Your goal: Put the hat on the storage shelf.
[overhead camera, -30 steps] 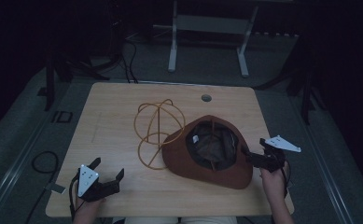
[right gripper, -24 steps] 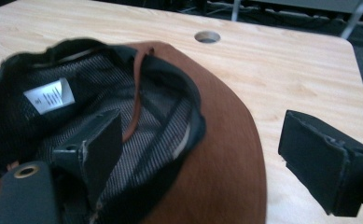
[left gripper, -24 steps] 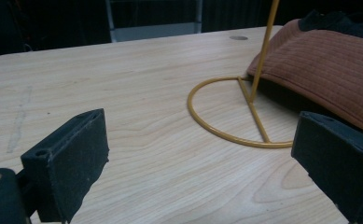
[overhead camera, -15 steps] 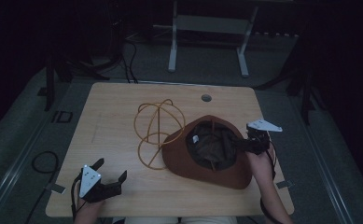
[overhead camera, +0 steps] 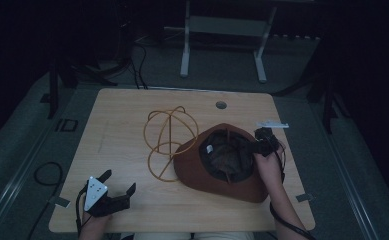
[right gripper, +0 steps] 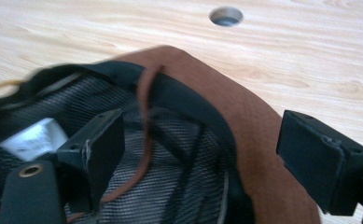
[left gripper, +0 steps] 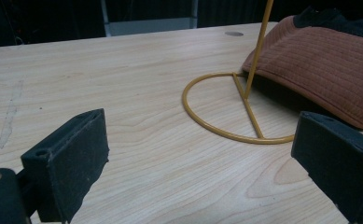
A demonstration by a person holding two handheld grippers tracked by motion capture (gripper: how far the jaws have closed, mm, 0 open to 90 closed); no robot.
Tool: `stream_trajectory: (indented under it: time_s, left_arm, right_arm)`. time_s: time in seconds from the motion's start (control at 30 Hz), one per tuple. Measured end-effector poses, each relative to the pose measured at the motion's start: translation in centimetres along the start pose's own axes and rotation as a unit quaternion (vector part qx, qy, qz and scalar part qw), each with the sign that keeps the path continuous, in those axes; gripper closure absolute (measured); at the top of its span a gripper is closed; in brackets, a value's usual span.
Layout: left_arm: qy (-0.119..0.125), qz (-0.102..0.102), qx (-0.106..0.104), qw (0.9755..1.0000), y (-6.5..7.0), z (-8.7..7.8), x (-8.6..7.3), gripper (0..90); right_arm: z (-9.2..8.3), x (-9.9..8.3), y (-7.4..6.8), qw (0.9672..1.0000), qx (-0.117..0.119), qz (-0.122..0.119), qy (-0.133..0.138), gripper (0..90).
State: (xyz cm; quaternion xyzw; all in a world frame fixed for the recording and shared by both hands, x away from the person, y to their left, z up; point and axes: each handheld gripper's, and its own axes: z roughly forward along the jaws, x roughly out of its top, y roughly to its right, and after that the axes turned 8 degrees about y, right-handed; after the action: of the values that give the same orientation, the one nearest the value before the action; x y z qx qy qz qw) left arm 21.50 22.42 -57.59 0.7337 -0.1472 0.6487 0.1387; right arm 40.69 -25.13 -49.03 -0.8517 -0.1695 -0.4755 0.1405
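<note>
Looks like the job's barely started. The brown hat [overhead camera: 222, 165] lies crown-down, opening up, toward the right half of the tabletop near the front edge, its left brim resting on the base ring of the yellow wire stand [overhead camera: 168, 142]. Nothing's on the stand yet. The right gripper [overhead camera: 258, 146] hangs over the hat's right brim with jaws apart, 1 inside the opening and 1 outside, not clamped. The left gripper [overhead camera: 118, 186] sits wide apart near the front-left corner. The hat's long axis runs roughly left-back to right-front.
</note>
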Motion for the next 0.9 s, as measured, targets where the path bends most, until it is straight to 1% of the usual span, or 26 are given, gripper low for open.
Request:
stream_trajectory:
  time_s: [0.03, 0.07, 0.1, 0.13, 0.17, 0.2, 0.23, 0.27, 0.3, 0.33, 0.37, 0.43, 0.47, 0.53, 0.57, 0.6, 0.63, 0.67, 0.7, 0.73, 0.77, 0.8, 0.83, 0.9]
  left_arm:
    - [0.0, 0.0, -0.001, 1.0, 0.0, 0.0, 0.0, 4.6]
    - [-0.001, 0.0, -0.001, 1.0, 0.0, 0.0, 0.0, 4.6]
    - [-0.002, 0.0, -0.002, 1.0, 0.0, 0.0, 0.0, 4.6]
    - [-0.003, 0.0, -0.003, 1.0, 0.0, 0.0, 0.0, 4.6]
    - [-0.004, 0.001, -0.003, 1.0, 0.0, 0.0, 0.0, 4.6]
    - [-0.005, 0.001, -0.003, 1.0, 0.0, 0.1, 0.0, 4.6]
    - [-0.005, 0.001, -0.004, 1.0, 0.0, 0.1, 0.0, 4.6]
    - [-0.005, 0.002, -0.004, 1.0, 0.0, 0.1, -0.1, 4.7]
    - [-0.006, 0.003, -0.004, 1.0, 0.1, 0.1, -0.1, 4.7]
    - [-0.008, 0.004, -0.004, 1.0, 0.1, 0.1, -0.1, 4.7]
    - [-0.008, 0.005, -0.004, 0.9999, 0.1, 0.1, -0.1, 4.7]
    - [-0.009, 0.007, -0.004, 0.9999, 0.1, 0.2, -0.1, 4.7]
    - [-0.009, 0.007, -0.005, 0.9999, 0.2, 0.2, -0.1, 4.7]
    - [-0.016, 0.009, -0.003, 0.9998, 0.2, 0.2, 0.0, 4.7]
    - [-0.019, 0.009, -0.002, 0.9998, 0.2, 0.2, 0.0, 4.7]
    - [-0.022, 0.011, 0.0, 0.9997, 0.2, 0.2, 0.0, 4.7]
    - [-0.025, 0.014, 0.001, 0.9996, 0.3, 0.2, 0.0, 5.1]
    - [-0.03, 0.019, 0.003, 0.9994, 0.3, 0.2, 0.0, 5.1]
    - [-0.033, 0.021, 0.002, 0.9992, 0.4, 0.2, 0.1, 6.1]
    - [-0.036, 0.021, -0.002, 0.9991, 0.4, 0.2, 0.1, 6.1]
    - [-0.039, 0.022, -0.006, 0.999, 0.4, 0.2, 0.1, 6.1]
    - [-0.04, 0.023, -0.009, 0.9989, 0.5, 0.1, 0.1, 6.1]
    - [-0.042, 0.023, -0.015, 0.9987, 0.5, 0.1, 0.2, 6.1]
    - [-0.046, 0.028, -0.017, 0.9984, 0.6, 0.1, 0.1, 6.1]
  right_arm:
    - [0.0, 0.0, 0.0, 1.0, 0.0, 0.0, 0.0, 15.5]
    - [0.3, 0.0, 0.2, 1.0, 0.002, 0.004, -0.007, 15.5]
    - [0.8, 0.0, 0.4, 0.9999, -0.003, -0.001, -0.016, 15.1]
    - [0.8, 0.0, 0.4, 0.9999, -0.003, -0.001, -0.016, 15.1]
    - [1.0, 0.0, 0.6, 0.9997, -0.011, -0.002, -0.023, 14.9]
    - [1.3, -0.1, 0.7, 0.9994, -0.01, 0.0, -0.032, 12.8]
    - [1.3, -0.2, 0.8, 0.9994, -0.008, -0.002, -0.035, 12.2]
    - [1.6, -0.3, 1.0, 0.9991, -0.014, -0.004, -0.04, 11.5]
    - [1.7, -0.4, 1.1, 0.999, -0.018, -0.002, -0.04, 11.4]
    - [1.9, -0.5, 1.4, 0.999, -0.018, 0.004, -0.042, 11.4]
    - [1.9, -0.5, 1.4, 0.999, -0.018, 0.004, -0.042, 11.4]
    - [2.2, -0.7, 1.5, 0.9983, -0.032, 0.003, -0.049, 11.4]
    - [2.4, -0.9, 1.6, 0.9981, -0.029, 0.005, -0.054, 11.4]
    - [2.9, -1.1, 1.6, 0.9971, -0.046, -0.003, -0.06, 13.0]
    - [3.1, -1.3, 1.6, 0.9967, -0.045, -0.009, -0.067, 14.8]
    - [3.3, -1.4, 1.6, 0.996, -0.047, -0.017, -0.074, 19.2]
    - [3.8, -1.7, 1.6, 0.9941, -0.047, -0.027, -0.094, 32.1]
    - [3.8, -1.7, 1.6, 0.9941, -0.047, -0.027, -0.094, 32.1]
    - [4.3, -2.1, 1.6, 0.993, -0.042, -0.03, -0.106, 39.1]
    - [4.3, -2.1, 1.6, 0.993, -0.042, -0.03, -0.106, 39.1]
    - [4.7, -2.4, 1.3, 0.991, -0.044, -0.046, -0.118, 41.8]
    - [4.7, -2.4, 1.3, 0.991, -0.044, -0.046, -0.118, 41.8]
    - [4.7, -2.5, 1.2, 0.9905, -0.049, -0.054, -0.116, 44.4]
    - [4.6, -2.5, 0.9, 0.9898, -0.063, -0.063, -0.111, 53.2]
